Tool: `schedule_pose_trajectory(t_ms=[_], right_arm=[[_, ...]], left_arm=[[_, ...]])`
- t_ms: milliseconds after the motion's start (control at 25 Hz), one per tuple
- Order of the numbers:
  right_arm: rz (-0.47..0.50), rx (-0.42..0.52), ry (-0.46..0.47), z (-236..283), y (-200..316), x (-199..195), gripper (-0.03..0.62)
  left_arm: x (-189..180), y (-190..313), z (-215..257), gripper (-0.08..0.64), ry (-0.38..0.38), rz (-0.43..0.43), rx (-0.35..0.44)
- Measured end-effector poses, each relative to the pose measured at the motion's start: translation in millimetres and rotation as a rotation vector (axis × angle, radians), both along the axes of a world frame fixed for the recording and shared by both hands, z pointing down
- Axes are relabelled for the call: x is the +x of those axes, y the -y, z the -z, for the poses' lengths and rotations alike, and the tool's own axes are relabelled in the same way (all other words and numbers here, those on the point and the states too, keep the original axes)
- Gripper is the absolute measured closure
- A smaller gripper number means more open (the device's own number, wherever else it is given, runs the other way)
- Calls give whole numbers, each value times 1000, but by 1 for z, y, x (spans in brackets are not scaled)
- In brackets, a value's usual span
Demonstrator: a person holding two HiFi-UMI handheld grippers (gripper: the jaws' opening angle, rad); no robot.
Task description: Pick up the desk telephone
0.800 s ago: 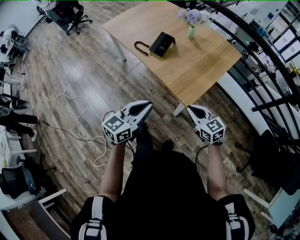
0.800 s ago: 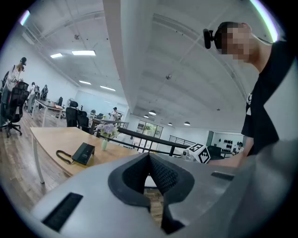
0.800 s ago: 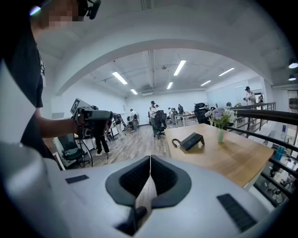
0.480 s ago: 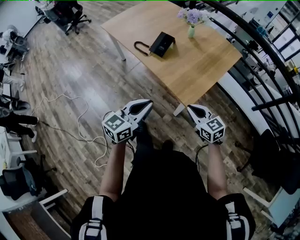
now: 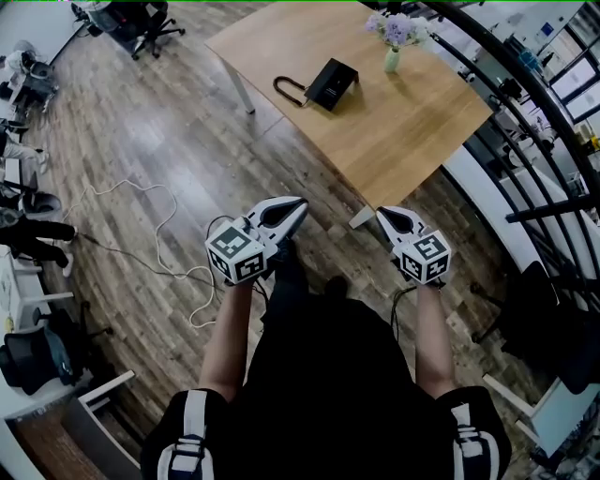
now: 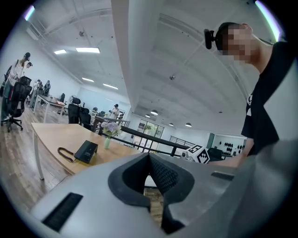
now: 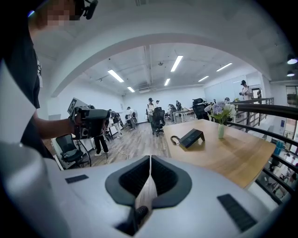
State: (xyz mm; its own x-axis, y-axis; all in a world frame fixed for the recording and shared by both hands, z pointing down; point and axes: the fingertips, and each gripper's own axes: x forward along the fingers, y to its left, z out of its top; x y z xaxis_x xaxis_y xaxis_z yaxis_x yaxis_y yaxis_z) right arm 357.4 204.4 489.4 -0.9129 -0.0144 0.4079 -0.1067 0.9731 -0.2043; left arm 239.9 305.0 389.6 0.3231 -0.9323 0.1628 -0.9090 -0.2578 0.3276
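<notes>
A black desk telephone point(image 5: 332, 82) with a coiled cord lies on the far part of a light wooden table point(image 5: 412, 131). The telephone point(image 6: 86, 151) also shows in the left gripper view and, as a small dark wedge, the telephone point(image 7: 192, 137) in the right gripper view. My left gripper point(image 5: 294, 210) and right gripper point(image 5: 386, 216) hang in front of the person's body over the wooden floor, well short of the table. Both are shut with nothing between the jaws.
A vase of purple flowers point(image 5: 395, 37) stands on the table behind the phone. A white cable point(image 5: 159, 234) snakes over the floor at left. A dark curved railing point(image 5: 525, 112) runs along the right. Office chairs point(image 5: 141, 23) stand at the far left.
The view has shifted slightly: the table and telephone sit a little further right and up in the picture. Both grippers keep their places and stay shut.
</notes>
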Motion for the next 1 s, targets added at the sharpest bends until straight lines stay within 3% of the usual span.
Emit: schedule_pose_trajectory(t_ms=[400, 1000], right_arm=[[-23, -4, -24, -3, 21, -55, 567], [-142, 12, -54, -1, 48, -132, 566]], left_arm=[[-54, 24, -2, 538, -23, -21, -8], [-135, 75, -2, 538, -35, -174, 5]])
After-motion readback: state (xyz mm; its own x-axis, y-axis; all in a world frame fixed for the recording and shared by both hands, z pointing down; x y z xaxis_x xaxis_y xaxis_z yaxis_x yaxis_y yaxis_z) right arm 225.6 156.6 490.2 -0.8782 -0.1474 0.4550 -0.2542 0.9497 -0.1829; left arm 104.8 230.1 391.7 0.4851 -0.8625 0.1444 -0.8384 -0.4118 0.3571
